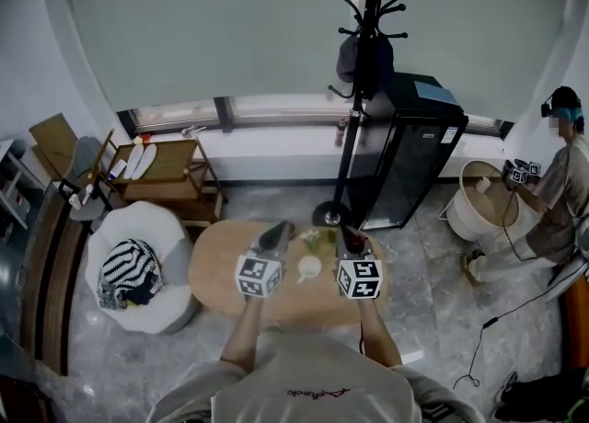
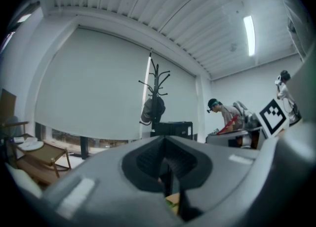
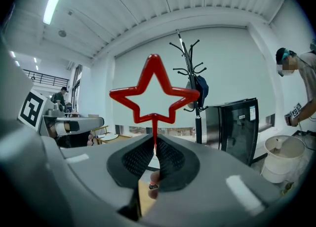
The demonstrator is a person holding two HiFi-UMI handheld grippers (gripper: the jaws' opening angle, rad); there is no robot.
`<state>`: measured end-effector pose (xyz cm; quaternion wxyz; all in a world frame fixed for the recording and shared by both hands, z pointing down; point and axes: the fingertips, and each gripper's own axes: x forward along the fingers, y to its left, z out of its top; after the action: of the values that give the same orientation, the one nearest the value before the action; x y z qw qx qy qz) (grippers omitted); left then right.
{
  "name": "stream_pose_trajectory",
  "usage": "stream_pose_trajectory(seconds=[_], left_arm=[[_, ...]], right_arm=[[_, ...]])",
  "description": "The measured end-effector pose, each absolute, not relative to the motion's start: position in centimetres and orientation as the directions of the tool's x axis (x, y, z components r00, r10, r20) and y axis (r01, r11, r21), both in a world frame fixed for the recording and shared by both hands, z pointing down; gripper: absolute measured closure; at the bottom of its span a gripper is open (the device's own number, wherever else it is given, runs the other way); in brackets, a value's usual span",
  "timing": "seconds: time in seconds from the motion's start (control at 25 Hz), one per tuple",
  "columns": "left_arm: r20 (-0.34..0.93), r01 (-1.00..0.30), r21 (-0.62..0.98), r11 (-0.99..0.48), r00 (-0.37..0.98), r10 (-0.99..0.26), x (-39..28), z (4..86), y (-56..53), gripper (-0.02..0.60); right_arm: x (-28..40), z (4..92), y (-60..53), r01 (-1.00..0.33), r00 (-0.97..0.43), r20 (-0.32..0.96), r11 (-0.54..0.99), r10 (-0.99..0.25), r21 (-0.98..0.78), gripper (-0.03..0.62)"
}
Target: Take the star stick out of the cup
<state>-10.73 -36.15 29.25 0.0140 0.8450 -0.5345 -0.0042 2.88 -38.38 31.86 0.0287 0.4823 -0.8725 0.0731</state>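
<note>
Right gripper (image 3: 154,141) clamps star stick (image 3: 154,120); coat rack (image 3: 198,122) behind; probable cup (image 1: 309,268) on table (image 1: 216,281).

Glossy red plastic star stick (image 3: 154,118)

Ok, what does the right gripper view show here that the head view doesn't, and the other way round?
Only the right gripper view: the red star stick, upright, its stem pinched in the right gripper. Only the head view: the whole oval table, the white cup on it, a white seat beside it. Both: the coat rack, the black cabinet, a person at a white tub.
</note>
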Motion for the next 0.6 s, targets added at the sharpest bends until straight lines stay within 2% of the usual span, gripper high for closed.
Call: stream_pose_trajectory(seconds=[0.6], left_arm=[[-0.004,-0.905,0.030,-0.423,0.423,-0.906,-10.64,29.02,-36.85,0.580]], right_arm=[[1.96,31.35,-39.05,-0.835,-0.550,0.123,0.547,-0.826,-0.063,0.576]])
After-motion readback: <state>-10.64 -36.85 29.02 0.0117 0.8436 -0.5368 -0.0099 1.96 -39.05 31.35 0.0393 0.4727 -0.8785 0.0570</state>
